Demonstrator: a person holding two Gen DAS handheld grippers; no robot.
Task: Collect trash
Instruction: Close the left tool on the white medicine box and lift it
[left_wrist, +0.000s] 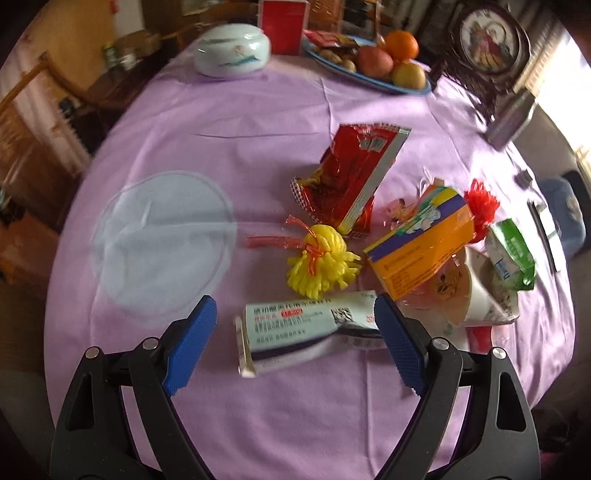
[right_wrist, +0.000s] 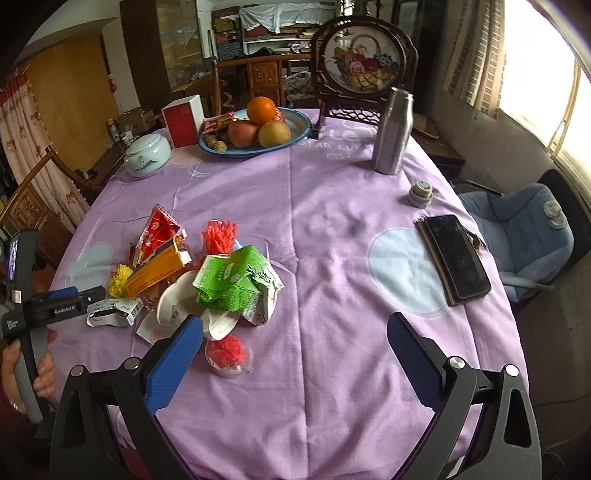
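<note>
Nearest my left camera, the left gripper stands with its blue pads wide apart, and the flattened white medicine box lies on the cloth between them, touched by neither pad as far as I can see. My right gripper is likewise spread wide, over bare cloth, with nothing between its pads. Under everything I see the purple tablecloth. The trash sits in one heap toward my left side: a crumpled green carton, an orange and purple box tilted against the pile, a torn red snack wrapper standing up behind it, a crushed white paper cup, a yellow mesh bundle just beyond the medicine box, and a small red ball in a clear cup just beside my right gripper's left pad. Well apart, at the far end, stand a blue fruit plate and a steel bottle; a black phone lies near the right edge.
</note>
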